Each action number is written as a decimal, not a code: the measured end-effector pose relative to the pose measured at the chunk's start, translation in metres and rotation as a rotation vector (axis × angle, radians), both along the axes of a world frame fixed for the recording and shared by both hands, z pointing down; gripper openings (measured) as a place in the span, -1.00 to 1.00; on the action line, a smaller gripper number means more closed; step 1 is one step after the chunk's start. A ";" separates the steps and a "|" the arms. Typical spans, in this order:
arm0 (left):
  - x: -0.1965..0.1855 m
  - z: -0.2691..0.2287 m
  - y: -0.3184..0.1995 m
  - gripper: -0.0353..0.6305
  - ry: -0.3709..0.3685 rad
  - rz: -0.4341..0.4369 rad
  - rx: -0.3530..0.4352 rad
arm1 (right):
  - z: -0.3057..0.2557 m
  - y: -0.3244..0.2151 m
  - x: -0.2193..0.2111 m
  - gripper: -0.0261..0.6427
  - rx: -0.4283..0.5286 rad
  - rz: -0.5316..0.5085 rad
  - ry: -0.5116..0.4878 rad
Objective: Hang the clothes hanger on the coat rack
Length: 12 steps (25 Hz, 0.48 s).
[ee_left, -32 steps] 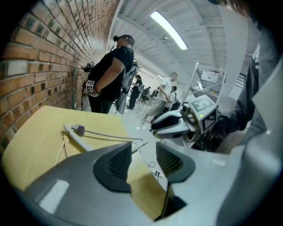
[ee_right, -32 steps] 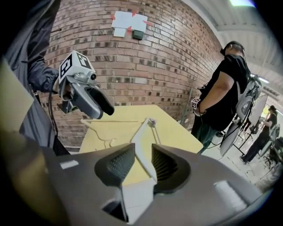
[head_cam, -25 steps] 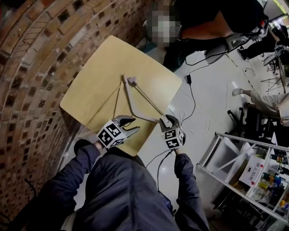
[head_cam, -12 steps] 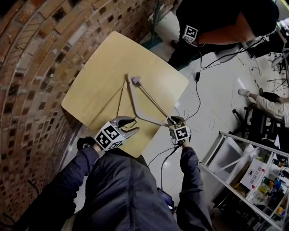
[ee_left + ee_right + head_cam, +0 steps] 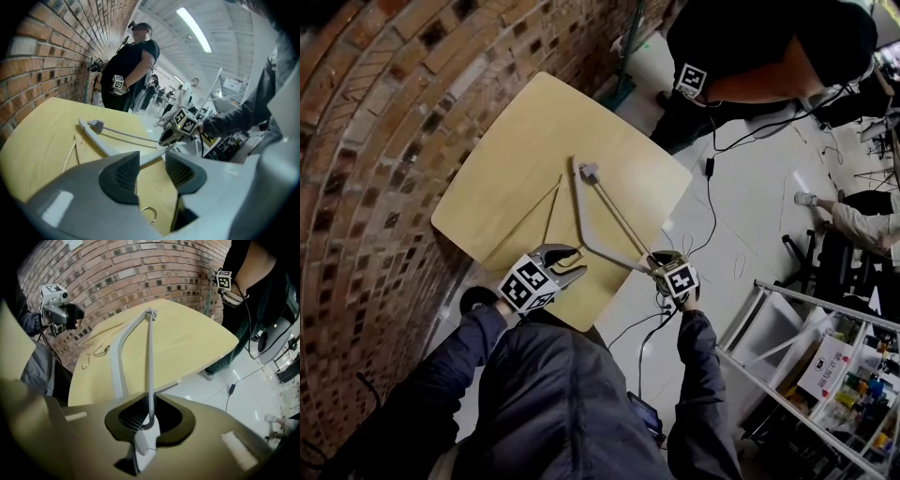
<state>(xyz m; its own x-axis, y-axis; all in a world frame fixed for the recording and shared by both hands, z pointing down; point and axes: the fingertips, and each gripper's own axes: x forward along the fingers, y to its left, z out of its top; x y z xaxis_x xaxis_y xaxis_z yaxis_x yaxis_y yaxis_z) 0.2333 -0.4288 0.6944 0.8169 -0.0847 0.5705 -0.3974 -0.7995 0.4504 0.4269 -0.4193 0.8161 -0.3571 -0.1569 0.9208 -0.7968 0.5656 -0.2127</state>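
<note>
1. The right gripper [image 5: 654, 263] [image 5: 149, 412] is pinching one end of the grey clothes hanger [image 5: 577, 202] [image 5: 117, 363] [image 5: 95, 124]. Its jaws have just been closing, and the right gripper view is showing the thin bottom bar and the end corner pressed between the pads.
2. In the head view this gripper is sitting at the 4 o'clock edge of the yellow table [image 5: 516, 141] [image 5: 187, 338] [image 5: 42, 140], pointing steeply down.
3. The left gripper [image 5: 568, 263] [image 5: 152, 169] is hovering at the table's 6 o'clock edge with its jaws spread and nothing between the pads.
4. The hanger is lying across the tabletop. Its far tip is pointing toward 12 o'clock, its bend is lying near the left gripper, and its gripped end is reaching just past the table edge.
5. The hanger's metal hook [image 5: 150, 213] [image 5: 93, 356] is resting on the table just under the left jaws, apart from them.
6. A brick wall [image 5: 384, 141] is running along the 9 o'clock side.
7. A person in dark clothes [image 5: 750, 47] is standing beyond the table at 1 o'clock.
</note>
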 end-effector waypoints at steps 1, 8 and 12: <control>0.000 0.000 0.002 -0.35 0.000 0.003 -0.001 | -0.005 0.002 -0.001 -0.80 -0.008 0.023 -0.033; 0.001 0.013 0.030 -0.35 0.021 -0.025 -0.146 | -0.028 0.013 -0.009 -0.80 -0.107 0.202 -0.246; 0.014 0.041 0.042 -0.34 0.061 -0.120 -0.382 | -0.029 0.031 -0.011 -0.80 -0.143 0.275 -0.307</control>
